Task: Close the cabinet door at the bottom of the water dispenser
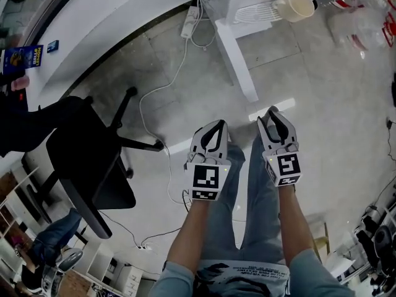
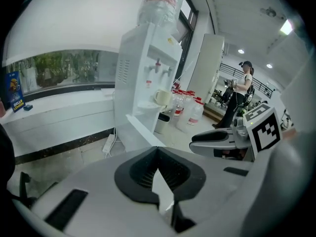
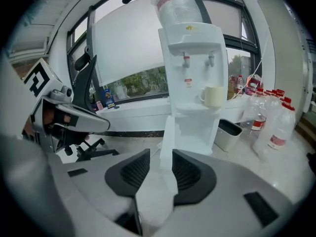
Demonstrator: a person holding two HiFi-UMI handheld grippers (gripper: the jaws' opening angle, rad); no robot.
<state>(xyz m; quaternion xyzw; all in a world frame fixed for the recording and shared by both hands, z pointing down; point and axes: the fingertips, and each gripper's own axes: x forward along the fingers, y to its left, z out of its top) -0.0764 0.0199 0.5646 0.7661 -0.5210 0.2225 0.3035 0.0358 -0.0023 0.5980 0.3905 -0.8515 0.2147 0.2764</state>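
cabinet door (image 3: 169, 137) hangs open at the foot of the water dispenser (image 3: 190, 83), near edge-on and dead ahead of the right gripper (image 3: 161, 154), whose fingers stand apart and empty. left gripper (image 2: 158, 149) fingers are closed on nothing. both look well short of it, so i'd get low, lay a finger flank on the door's outer face near the free edge and push along the hinge arc until it seats. no grasp needed.

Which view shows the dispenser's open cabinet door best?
The left gripper view: the door stands out from the dispenser at an angle, plainly open. The right gripper view sees the door nearly edge-on; the head view shows the door from above as a narrow white strip.
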